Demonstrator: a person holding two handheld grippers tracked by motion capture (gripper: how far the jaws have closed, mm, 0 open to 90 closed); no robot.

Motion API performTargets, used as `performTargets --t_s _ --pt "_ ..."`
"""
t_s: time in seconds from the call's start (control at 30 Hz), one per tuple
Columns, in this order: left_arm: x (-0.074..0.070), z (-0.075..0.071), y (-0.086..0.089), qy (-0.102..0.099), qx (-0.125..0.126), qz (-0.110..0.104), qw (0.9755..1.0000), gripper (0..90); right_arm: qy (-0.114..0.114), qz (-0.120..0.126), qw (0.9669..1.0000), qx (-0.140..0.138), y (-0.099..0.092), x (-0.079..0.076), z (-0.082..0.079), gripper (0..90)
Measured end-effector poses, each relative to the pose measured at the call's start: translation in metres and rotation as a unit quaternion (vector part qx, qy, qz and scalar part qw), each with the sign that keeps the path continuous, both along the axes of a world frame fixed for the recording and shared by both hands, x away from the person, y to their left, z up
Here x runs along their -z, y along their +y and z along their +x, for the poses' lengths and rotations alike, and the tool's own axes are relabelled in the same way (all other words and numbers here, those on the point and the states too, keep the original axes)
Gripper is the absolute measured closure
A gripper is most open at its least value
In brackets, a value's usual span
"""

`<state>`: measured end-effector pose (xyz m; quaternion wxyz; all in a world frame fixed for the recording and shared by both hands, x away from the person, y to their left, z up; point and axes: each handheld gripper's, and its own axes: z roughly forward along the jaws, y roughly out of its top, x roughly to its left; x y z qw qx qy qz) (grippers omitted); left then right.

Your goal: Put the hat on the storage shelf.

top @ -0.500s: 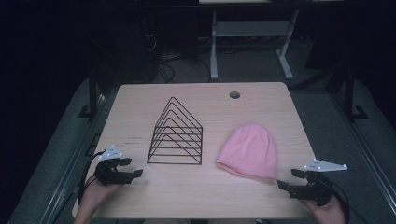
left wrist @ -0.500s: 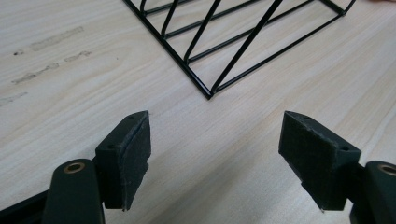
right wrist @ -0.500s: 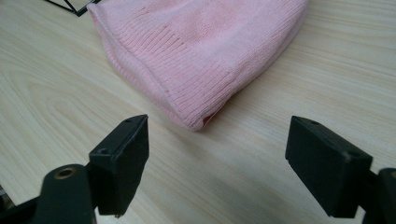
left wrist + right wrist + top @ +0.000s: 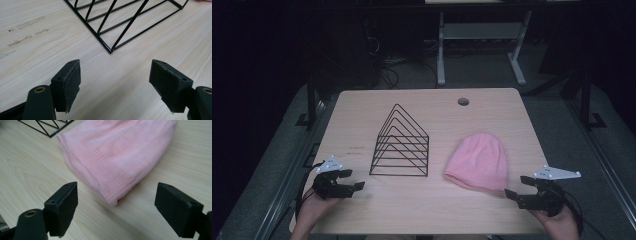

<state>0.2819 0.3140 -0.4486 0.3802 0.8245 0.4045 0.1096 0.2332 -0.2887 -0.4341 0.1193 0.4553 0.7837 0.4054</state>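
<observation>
Pink beanie (image 4: 478,162) lies flat on the table (image 4: 362,107) at approx 4 o'clock from center, just right of the black wire rack (image 4: 401,145). Right gripper (image 4: 518,192) is near its brim corner w/ jaws spread wide & empty; left gripper (image 4: 354,180) at approx 8 o'clock, also spread, nothing btwn pads, facing the rack's near corner. Probably best to go in low w/ the right, catch the brim's doubled edge not just the top layer, pinch firmly before lifting.

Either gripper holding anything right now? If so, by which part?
Nothing held. The left gripper is open, short of the wire rack; the right gripper is open, facing the pink beanie brim.
</observation>
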Motion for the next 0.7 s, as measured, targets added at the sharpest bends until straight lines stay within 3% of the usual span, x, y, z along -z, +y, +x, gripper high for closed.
performTargets --t_s 0.3,0.43,0.5,0.7 --pt "0.001 0.002 0.003 0.005 -0.005 0.000 1.0000 24.7 0.030 -0.014 0.9990 -0.030 0.014 -0.016 0.025 20.1" --pt "0.001 0.002 0.004 0.005 -0.004 0.000 1.0000 24.7 0.029 -0.014 0.9988 -0.036 0.018 -0.023 0.035 18.9" --pt "0.001 0.002 0.004 0.002 -0.003 -0.001 1.0000 24.7 0.033 0.006 0.9986 -0.042 0.018 -0.029 0.044 18.7" --pt "0.001 0.002 0.003 0.003 -0.003 -0.004 1.0000 24.7 0.027 0.006 0.9989 -0.037 0.018 -0.035 0.057 18.7"
